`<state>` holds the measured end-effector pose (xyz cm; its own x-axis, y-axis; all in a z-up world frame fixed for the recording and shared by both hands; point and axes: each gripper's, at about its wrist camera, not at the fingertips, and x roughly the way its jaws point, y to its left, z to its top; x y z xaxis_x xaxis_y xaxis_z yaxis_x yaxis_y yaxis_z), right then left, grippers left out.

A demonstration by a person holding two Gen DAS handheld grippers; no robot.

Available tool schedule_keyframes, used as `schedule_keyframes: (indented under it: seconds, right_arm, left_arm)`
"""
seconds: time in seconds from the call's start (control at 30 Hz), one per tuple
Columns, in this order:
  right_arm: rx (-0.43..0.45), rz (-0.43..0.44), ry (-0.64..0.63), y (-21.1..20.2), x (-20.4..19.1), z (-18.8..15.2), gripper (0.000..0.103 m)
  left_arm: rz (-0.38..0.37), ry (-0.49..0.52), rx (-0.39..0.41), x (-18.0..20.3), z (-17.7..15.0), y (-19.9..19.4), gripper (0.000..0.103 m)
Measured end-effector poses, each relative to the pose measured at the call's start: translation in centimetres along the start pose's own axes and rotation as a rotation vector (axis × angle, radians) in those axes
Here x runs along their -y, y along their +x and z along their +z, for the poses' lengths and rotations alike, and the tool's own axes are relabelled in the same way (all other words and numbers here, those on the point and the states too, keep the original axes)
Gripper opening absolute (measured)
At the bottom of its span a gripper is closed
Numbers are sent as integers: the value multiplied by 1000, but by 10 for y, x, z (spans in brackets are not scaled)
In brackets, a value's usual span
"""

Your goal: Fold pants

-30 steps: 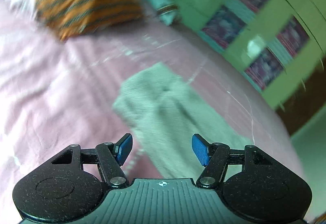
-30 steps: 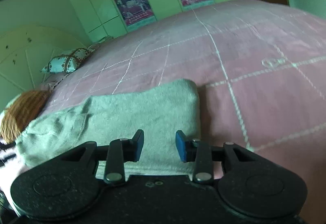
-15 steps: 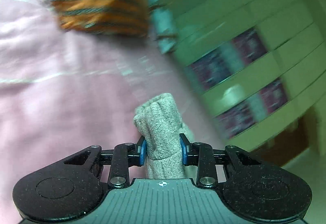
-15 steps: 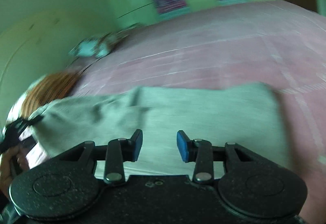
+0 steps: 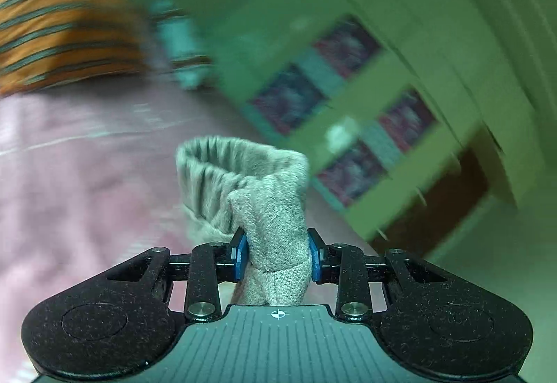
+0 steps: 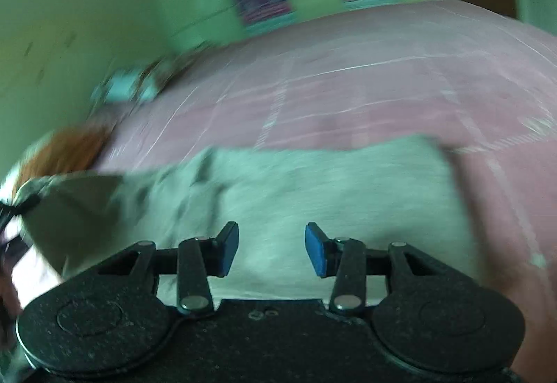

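The grey knit pants (image 6: 313, 188) lie across a pink bed (image 6: 383, 87), folded lengthwise. My left gripper (image 5: 277, 256) is shut on one end of the pants (image 5: 264, 195), with its ribbed elastic band bunched up, lifted off the bed. My right gripper (image 6: 272, 249) is open and empty, hovering just above the middle of the pants. In the right wrist view the lifted end (image 6: 73, 205) rises at far left.
An orange striped pillow (image 5: 62, 24) and a patterned pillow (image 5: 181, 45) sit at the head of the bed. Green cupboards with posters (image 5: 348, 97) stand beyond the bed. The pink sheet (image 5: 69, 181) spreads left of the pants.
My left gripper closed on the end of the pants and lifted it off the bed. My right gripper stayed open and shifted left along the pants.
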<state>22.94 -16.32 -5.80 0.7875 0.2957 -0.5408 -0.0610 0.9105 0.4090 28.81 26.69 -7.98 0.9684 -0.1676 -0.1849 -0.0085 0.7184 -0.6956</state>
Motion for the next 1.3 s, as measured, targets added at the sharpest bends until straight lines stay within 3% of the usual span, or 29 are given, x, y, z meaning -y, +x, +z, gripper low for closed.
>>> schedule_keyframes:
  seconds: [0.13, 0.3, 0.37, 0.43, 0.47, 0.53, 0.7, 0.8, 0.9, 1.1, 1.2, 1.3]
  right_arm:
    - [111, -112, 165, -36, 53, 12, 39]
    - [158, -120, 256, -67, 101, 13, 39]
    - [171, -135, 292, -79, 119, 10, 40]
    - [172, -145, 335, -85, 137, 3, 42]
    - [162, -148, 366, -85, 148, 1, 43]
    - [152, -121, 405, -87, 161, -2, 43]
    - [126, 34, 414, -77, 155, -12, 47]
    - [75, 163, 428, -53, 132, -16, 47]
    - [44, 185, 416, -30, 108, -17, 47]
    - [-17, 254, 430, -7, 82, -15, 38]
    - [-71, 167, 462, 6, 72, -19, 37]
    - [-83, 152, 536, 21, 75, -13, 42]
  left_arm:
    - [-99, 132, -52, 81, -29, 28, 34]
    - [-220, 256, -203, 178, -94, 71, 34]
    - [-270, 308, -344, 210, -139, 100, 44]
    - [-259, 306, -521, 229, -176, 116, 48]
    - [-265, 284, -519, 229, -181, 112, 49]
    - [-259, 228, -438, 216, -172, 89, 54]
    - [-60, 280, -303, 155, -120, 18, 55]
    - [69, 351, -283, 113, -99, -25, 55]
    - [170, 436, -318, 90, -94, -49, 55]
    - [176, 564, -384, 102, -109, -44, 55]
    - [176, 569, -401, 102, -114, -36, 55]
    - [172, 574, -413, 104, -118, -23, 55]
